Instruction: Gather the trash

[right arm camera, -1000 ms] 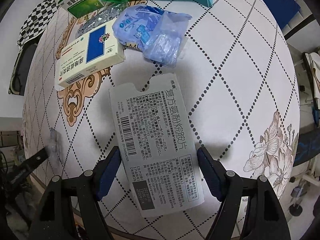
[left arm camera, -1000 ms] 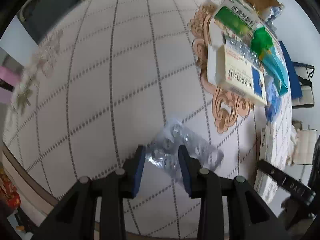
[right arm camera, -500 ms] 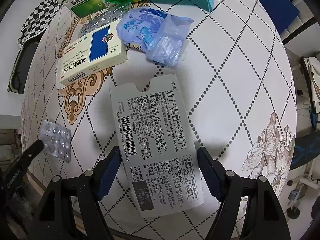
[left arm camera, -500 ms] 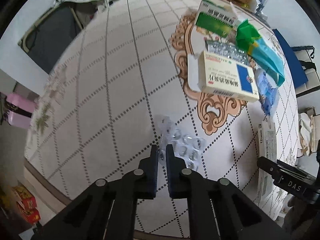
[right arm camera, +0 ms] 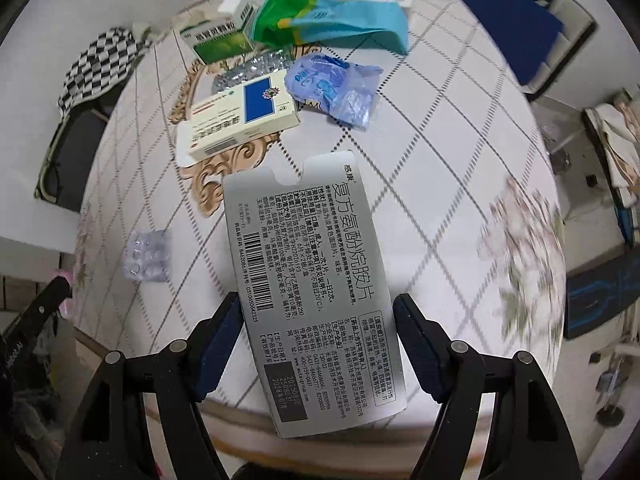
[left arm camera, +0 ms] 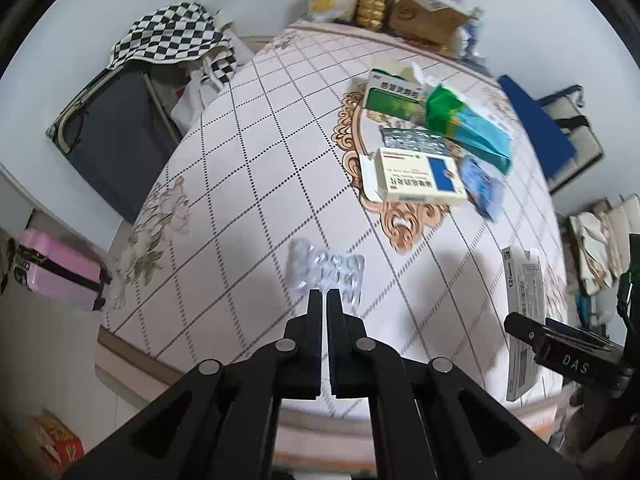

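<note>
My left gripper [left arm camera: 324, 294] is shut on the near edge of a clear blister pack [left arm camera: 328, 270], which it holds just above the tablecloth; the pack also shows in the right wrist view [right arm camera: 146, 256]. My right gripper [right arm camera: 318, 308] is shut on a flattened grey medicine box [right arm camera: 312, 280], its pads on the box's two long edges. That box also shows in the left wrist view [left arm camera: 524, 308]. More trash lies further back: a white-and-blue medicine box [right arm camera: 240, 118], a green box [right arm camera: 218, 42], a silver blister sheet [right arm camera: 256, 68], a blue plastic bag [right arm camera: 332, 84], a green-blue packet [right arm camera: 328, 24].
A round table with a diamond-patterned cloth [left arm camera: 260, 168] carries everything. A chair with a checkered cloth [left arm camera: 172, 36] stands at the far left. A pink case [left arm camera: 60, 268] sits on the floor. Boxes and bags [left arm camera: 400, 4] are behind the table. A blue folder [right arm camera: 500, 12] lies at the right.
My left gripper closed on the blister pack and pulled back and up, with the pack hanging from its tips. My right gripper kept hold of the grey box and rose slightly.
</note>
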Demonstrator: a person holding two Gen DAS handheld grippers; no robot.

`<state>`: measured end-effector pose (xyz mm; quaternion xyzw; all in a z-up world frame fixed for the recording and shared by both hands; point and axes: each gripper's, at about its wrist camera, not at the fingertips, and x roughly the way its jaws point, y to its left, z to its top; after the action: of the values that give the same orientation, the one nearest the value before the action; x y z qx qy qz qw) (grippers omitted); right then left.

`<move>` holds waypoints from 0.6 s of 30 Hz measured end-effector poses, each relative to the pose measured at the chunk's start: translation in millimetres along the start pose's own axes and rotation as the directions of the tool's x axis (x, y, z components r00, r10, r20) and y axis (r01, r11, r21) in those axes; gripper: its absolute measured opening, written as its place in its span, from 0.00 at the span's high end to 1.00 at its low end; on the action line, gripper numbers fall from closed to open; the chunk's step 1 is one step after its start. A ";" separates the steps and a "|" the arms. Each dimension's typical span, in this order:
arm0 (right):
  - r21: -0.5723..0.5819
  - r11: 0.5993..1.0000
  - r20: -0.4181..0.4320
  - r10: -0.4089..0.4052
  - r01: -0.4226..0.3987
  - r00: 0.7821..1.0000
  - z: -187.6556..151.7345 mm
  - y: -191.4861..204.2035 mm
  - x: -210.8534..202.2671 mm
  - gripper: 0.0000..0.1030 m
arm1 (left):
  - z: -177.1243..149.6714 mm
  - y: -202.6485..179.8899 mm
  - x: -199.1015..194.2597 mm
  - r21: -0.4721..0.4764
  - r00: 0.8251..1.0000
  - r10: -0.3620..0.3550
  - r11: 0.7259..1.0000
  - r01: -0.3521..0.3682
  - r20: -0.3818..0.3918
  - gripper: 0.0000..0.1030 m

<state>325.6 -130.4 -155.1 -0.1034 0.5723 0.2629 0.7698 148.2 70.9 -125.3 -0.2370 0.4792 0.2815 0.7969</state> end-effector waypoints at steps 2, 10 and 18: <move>0.035 0.999 0.028 -0.008 0.007 1.000 -21.8 1.3 -13.6 0.25 | -15.8 10.6 -15.5 0.028 0.999 -0.032 0.999 0.032 0.014 1.00; 0.158 0.985 0.033 -0.078 0.072 0.996 -76.1 4.3 -12.2 0.25 | -31.2 49.9 28.8 0.029 0.982 -0.142 0.989 0.147 -0.123 0.97; 0.161 0.976 -0.028 -0.143 0.146 0.989 -51.2 -4.7 25.4 0.25 | -24.3 69.8 110.9 -0.089 0.945 -0.208 0.977 0.192 -0.252 0.81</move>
<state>291.0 -150.6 -196.2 -0.0838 0.5889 0.1579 0.7882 128.1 130.7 -242.7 -0.3441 0.5439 0.1807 0.7437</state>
